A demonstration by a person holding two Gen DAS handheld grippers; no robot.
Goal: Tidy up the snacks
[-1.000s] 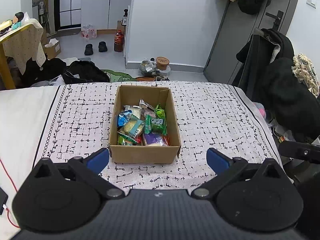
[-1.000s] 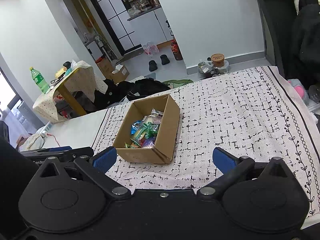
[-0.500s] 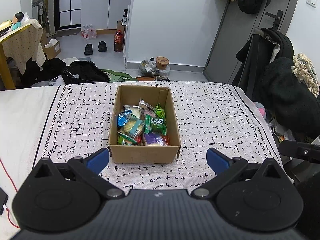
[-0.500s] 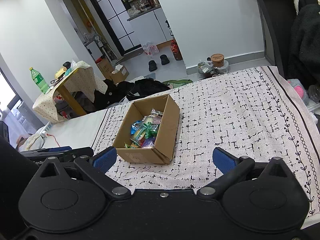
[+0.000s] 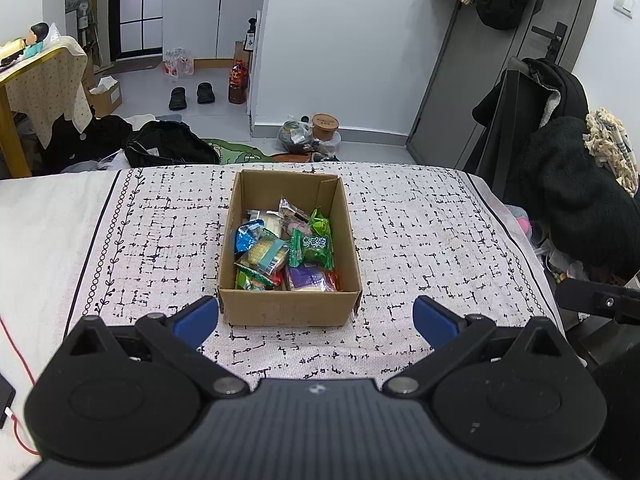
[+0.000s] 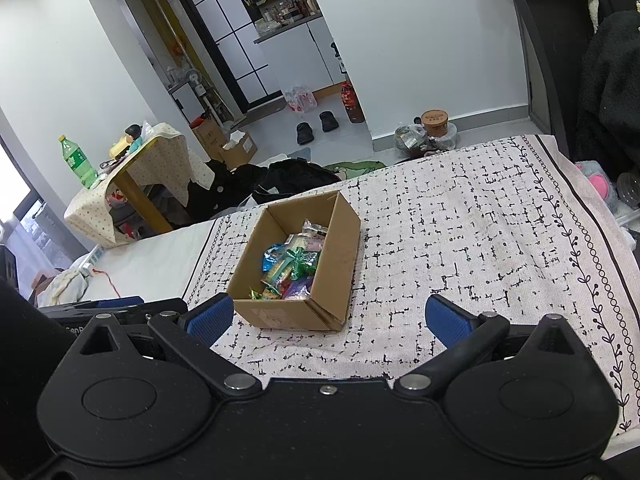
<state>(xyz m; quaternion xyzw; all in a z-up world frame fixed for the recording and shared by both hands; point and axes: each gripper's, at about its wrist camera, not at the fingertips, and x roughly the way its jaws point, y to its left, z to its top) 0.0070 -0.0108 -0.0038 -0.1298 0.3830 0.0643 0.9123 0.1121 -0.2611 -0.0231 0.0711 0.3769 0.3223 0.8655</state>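
Patterned bedspread (image 5: 420,232) under cardboard box (image 5: 288,312) heaped with snack packets (image 5: 288,248). Left gripper (image 5: 316,318) and right gripper (image 6: 328,318) spread wide, empty, hovering short of box, probably finished.

The left wrist view looked straight along its fingers at the cardboard box (image 5: 290,312) from close by, squarely facing its short side. The right wrist view looked from farther right, angled leftward. Both shared the box (image 6: 280,318) and patterned cloth (image 5: 420,232).
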